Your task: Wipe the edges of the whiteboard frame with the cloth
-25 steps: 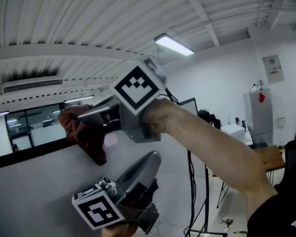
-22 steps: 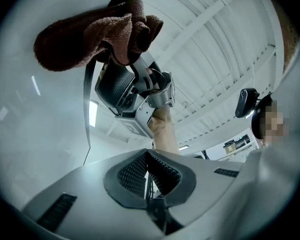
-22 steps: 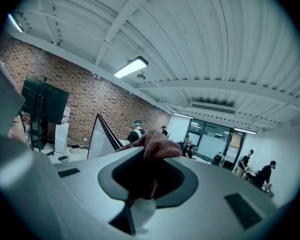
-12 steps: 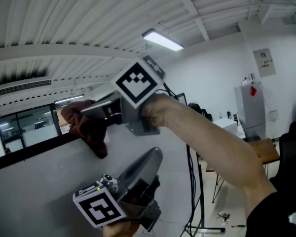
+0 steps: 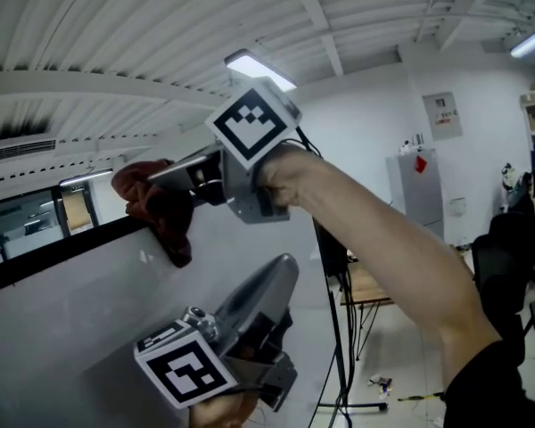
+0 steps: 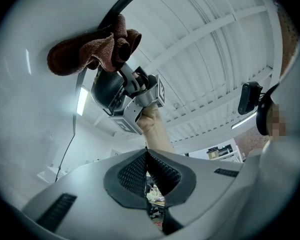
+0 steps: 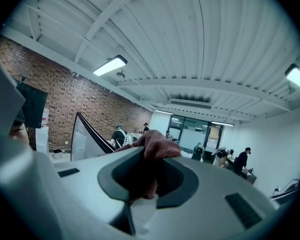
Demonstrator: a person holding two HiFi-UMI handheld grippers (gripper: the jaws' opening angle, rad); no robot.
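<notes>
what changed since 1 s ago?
Right gripper seems to have slid the cloth slightly rightward along the top edge of the whiteboard frame; the head view also turned right. Nothing grabbed or released. Unchanged: right stays shut on the cloth, left gripper below, shut, empty.

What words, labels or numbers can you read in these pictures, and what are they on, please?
None can be read.
Wall notice: print too small to read.
Red sticker on the grey cabinet: no legible text.
Marker cubes: black-and-white patterns only, no words.
</notes>
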